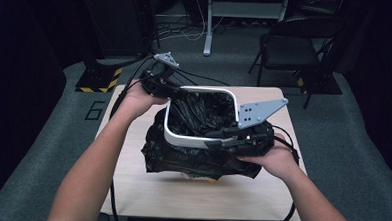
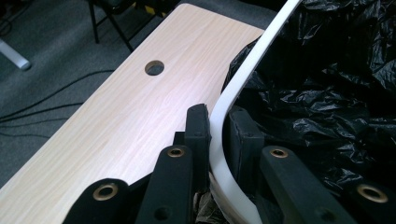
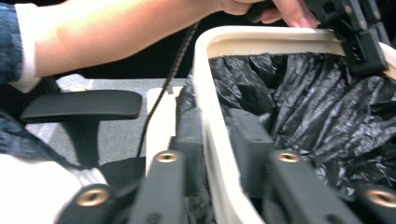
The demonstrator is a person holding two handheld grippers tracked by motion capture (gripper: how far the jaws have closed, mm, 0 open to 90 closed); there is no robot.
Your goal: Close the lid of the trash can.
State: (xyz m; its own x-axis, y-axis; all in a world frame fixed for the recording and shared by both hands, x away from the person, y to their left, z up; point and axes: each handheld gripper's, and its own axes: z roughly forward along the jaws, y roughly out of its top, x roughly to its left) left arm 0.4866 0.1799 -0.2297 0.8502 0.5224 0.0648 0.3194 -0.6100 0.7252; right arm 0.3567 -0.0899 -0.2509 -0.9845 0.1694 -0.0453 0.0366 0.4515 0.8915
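High view: white rim frame (image 1: 169, 120) stiff, light, grip its edges | black liner bag (image 1: 197, 158) soft, slippery, probably tears | left gripper (image 1: 174, 89), right gripper (image 1: 223, 136) both clamped on rim frame

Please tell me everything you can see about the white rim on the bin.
The white rim is a smooth, rounded-rectangle frame, plastic by its look, resting on the bin's mouth over the black bag, which lines the inside and hangs outside below it. The left gripper clamps its far left corner; the right gripper straddles its near right side, jaws on either face. It sits about level above the table.
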